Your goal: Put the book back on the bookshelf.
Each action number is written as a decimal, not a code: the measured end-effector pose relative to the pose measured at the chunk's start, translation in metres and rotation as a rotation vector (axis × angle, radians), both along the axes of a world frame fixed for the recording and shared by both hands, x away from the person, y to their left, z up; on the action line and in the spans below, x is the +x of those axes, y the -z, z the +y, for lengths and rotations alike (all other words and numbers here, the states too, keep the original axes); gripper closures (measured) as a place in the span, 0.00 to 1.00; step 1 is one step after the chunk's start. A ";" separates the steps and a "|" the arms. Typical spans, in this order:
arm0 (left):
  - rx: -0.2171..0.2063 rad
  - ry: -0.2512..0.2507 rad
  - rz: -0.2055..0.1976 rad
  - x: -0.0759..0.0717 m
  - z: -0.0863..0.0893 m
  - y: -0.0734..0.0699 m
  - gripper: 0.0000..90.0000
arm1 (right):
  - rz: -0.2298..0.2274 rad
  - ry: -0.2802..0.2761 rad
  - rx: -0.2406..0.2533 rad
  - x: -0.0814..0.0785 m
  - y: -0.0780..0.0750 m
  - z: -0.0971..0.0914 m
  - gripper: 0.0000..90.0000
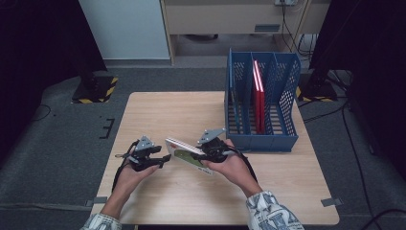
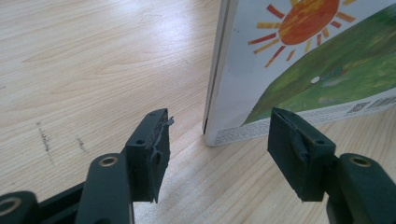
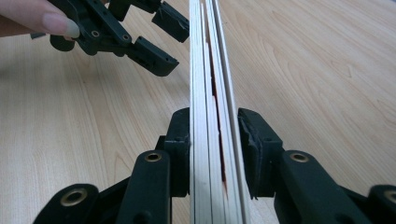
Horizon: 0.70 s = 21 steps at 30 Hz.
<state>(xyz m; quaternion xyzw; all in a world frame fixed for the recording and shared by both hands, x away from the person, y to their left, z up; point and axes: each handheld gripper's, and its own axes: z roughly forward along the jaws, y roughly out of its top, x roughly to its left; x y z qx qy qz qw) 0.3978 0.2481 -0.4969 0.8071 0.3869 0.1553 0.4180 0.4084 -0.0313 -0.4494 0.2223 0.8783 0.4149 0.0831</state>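
One wooden table (image 1: 158,110) carries everything here. At its far right stands a blue file rack (image 1: 287,120) with red books (image 1: 259,96) upright in a middle slot. Nearer the person, a thin picture book (image 1: 184,154) with a sun on its cover stands on edge, clamped by the right gripper (image 3: 214,140). The left gripper (image 2: 217,149) sits just beside the book's corner, jaws apart, pads touching nothing.
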 end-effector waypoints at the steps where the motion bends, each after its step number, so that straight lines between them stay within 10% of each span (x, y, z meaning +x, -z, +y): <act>1: -0.001 -0.001 0.000 0.000 0.000 0.000 0.43 | 0.003 -0.002 -0.001 0.000 0.001 0.001 0.77; 21: 0.028 -0.017 -0.008 0.000 0.005 0.001 0.42 | -0.023 0.027 0.022 -0.002 -0.001 -0.001 0.85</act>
